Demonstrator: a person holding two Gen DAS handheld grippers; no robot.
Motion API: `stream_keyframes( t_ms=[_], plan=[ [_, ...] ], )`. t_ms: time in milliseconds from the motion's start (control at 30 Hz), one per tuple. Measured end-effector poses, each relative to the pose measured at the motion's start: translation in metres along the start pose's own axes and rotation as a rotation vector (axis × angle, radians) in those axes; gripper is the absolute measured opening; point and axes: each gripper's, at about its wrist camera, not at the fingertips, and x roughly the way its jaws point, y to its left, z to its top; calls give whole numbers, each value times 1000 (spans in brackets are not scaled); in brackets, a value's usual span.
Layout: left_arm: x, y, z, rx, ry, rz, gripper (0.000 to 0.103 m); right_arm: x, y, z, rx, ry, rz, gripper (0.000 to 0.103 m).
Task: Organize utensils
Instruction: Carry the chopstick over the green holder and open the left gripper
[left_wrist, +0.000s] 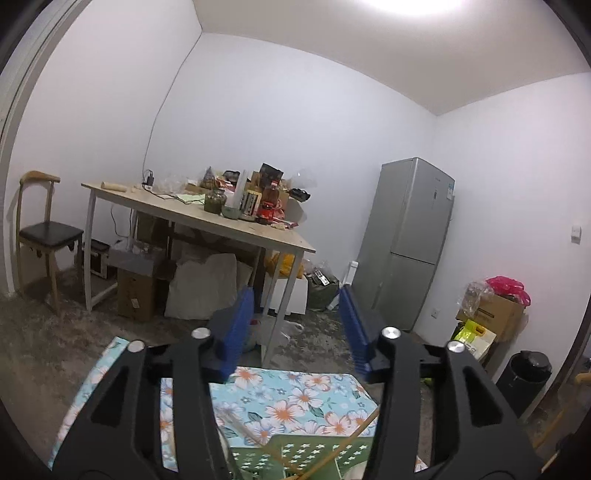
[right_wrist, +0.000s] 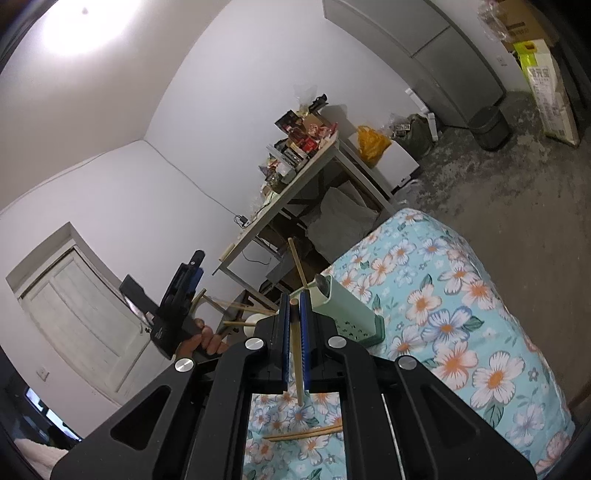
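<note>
My right gripper (right_wrist: 294, 301) is shut on a wooden chopstick (right_wrist: 296, 354), which runs back between the blue pads. Just ahead of it a pale green perforated utensil holder (right_wrist: 345, 312) stands on the floral tablecloth (right_wrist: 443, 295), with another chopstick (right_wrist: 297, 260) sticking out of its top. A pair of chopsticks (right_wrist: 306, 432) lies on the cloth under the right gripper. My left gripper (left_wrist: 297, 326) is open with nothing between its fingers, above the green holder (left_wrist: 303, 456). A hand (right_wrist: 207, 341) holds the left gripper (right_wrist: 181, 295) to the left of the holder.
Behind stands a wooden table (left_wrist: 207, 218) loaded with jars and packets, with boxes and bags under it. A chair (left_wrist: 44, 232) is at the left wall, a grey fridge (left_wrist: 410, 240) at the right, and a black bin (left_wrist: 524, 380) and cartons on the floor.
</note>
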Motion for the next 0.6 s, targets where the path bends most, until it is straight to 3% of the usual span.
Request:
stream_keyframes(
  t_ms=[300,600],
  plan=[
    [-58,26,0,-22,59,-12,72,4,43,30,-134,-59,58,5],
    [-126,70,-60,33,221,74,86,48,98,74,-293,-113,112,5]
  ],
)
